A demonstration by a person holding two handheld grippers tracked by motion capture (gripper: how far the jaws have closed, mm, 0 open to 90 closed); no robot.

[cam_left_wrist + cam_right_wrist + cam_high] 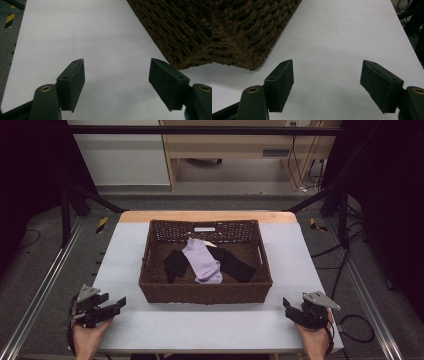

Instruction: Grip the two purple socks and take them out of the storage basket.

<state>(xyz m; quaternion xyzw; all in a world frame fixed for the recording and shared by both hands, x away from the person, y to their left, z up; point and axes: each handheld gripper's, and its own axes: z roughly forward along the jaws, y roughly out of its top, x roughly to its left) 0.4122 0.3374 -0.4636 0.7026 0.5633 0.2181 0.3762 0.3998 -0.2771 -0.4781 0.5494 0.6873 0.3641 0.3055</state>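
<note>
Left gripper (pixel 119 303) and right gripper (pixel 286 303): both jaws wide apart, empty, at table's near corners. Lilac sock (pixel 202 261) lies mid-basket over black socks (pixel 176 263). Wicker basket (pixel 205 293) wall is tall; suggest reaching over rim, descending steeply, pinching lilac fabric alone.

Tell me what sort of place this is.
Probably a lab recording rig: a white table fenced by black frame bars, loose cables on the floor, and a wicker basket of socks staged for handling.

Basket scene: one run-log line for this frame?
left gripper: open, empty, left of basket | right gripper: open, empty, right of basket | basket: lilac sock across black socks | contact: none
</note>
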